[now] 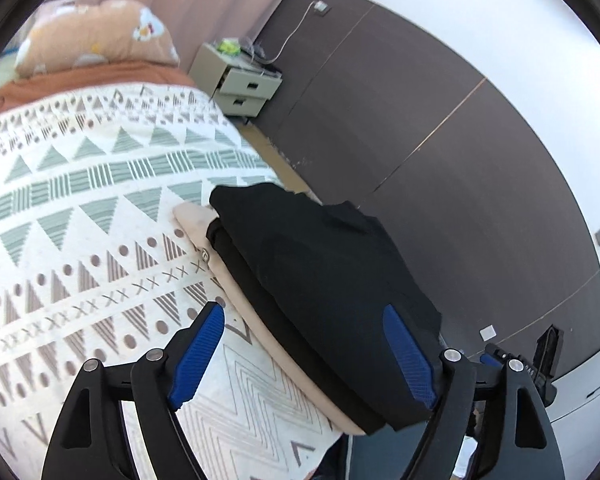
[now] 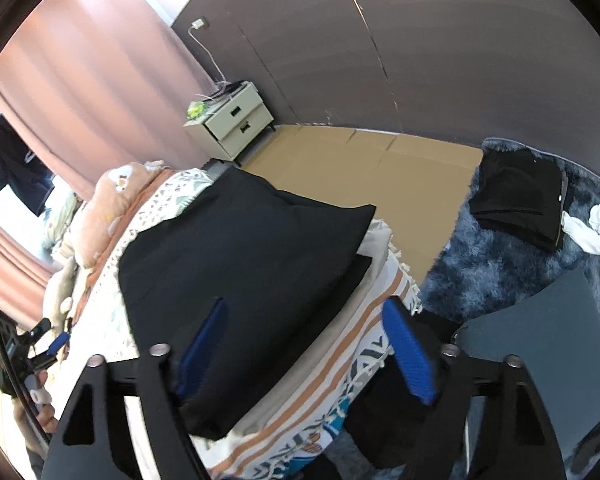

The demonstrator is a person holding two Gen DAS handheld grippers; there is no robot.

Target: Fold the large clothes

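Both my hand-held grippers, left (image 1: 304, 354) and right (image 2: 310, 354), gape wide and hold nothing; the folded black garment (image 1: 320, 276) lies stacked on the beige one (image 1: 260, 332) at the bed (image 1: 80, 208) corner, clear for the next piece.

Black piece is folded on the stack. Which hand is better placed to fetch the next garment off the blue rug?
Right, probably. The right gripper is open, and its view shows the blue rug with white clothes nearby.

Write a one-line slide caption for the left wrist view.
Open left tongs hover over a folded black garment stacked on a beige one at the patterned bedspread's edge.
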